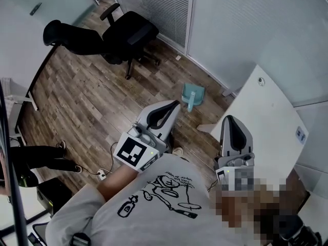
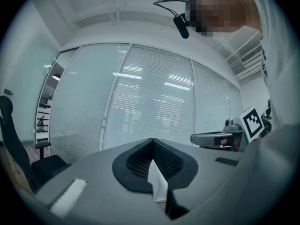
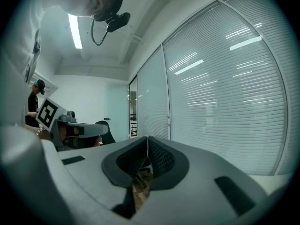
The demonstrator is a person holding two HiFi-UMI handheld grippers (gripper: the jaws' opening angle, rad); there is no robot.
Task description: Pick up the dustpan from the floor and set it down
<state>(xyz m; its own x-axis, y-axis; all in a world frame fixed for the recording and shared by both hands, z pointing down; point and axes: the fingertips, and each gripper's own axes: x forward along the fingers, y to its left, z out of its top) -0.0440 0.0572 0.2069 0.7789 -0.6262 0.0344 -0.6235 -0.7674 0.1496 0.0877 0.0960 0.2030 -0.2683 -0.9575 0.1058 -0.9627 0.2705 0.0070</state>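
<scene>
A teal dustpan point(image 1: 192, 96) lies on the wood floor by the foot of the glass wall. My left gripper point(image 1: 176, 104) is held level in front of me, its tip just short of the dustpan in the head view and well above the floor. Its jaws are shut with nothing between them point(image 2: 152, 140). My right gripper point(image 1: 228, 118) is beside it to the right, over the edge of the white table point(image 1: 269, 111), also shut and empty point(image 3: 148, 138). Neither gripper view shows the dustpan; both look at the blinds behind the glass.
A black office chair point(image 1: 128, 35) stands at the back left. Someone's legs point(image 1: 43, 159) and a floor cable point(image 1: 102, 174) are at the left. The glass wall with blinds point(image 2: 140, 97) runs ahead. A person in a cap point(image 3: 33, 102) stands far left.
</scene>
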